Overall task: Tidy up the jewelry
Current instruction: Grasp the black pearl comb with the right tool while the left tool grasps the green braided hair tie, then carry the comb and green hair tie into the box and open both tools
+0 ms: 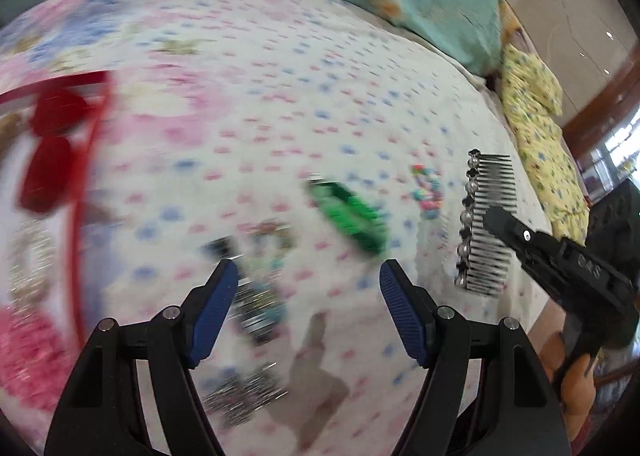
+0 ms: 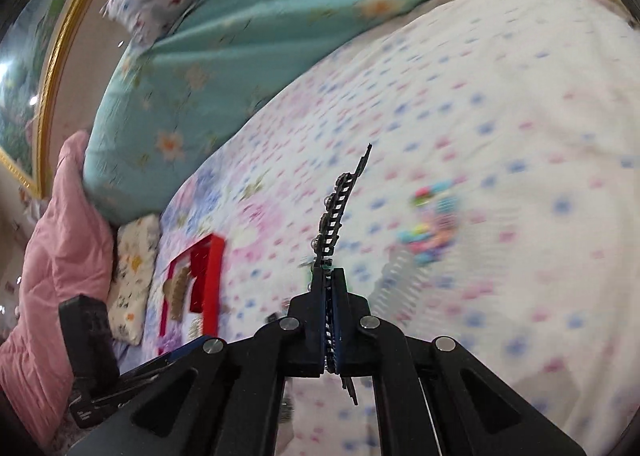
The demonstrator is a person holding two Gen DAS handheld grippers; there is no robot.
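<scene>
Clamping a black hair comb [image 2: 340,212] edge-on, the right gripper [image 2: 330,280] holds it above the bed [image 2: 500,116]; only the left wrist view shows the comb's teeth and beaded spine. There the left gripper [image 1: 308,276] hangs wide apart and empty over blurred trinkets, a green clip [image 1: 352,216] beyond it.

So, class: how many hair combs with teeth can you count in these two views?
1: the black hair comb, clamped in the right gripper, lifted above the bedspread. Blur may hide others.
</scene>
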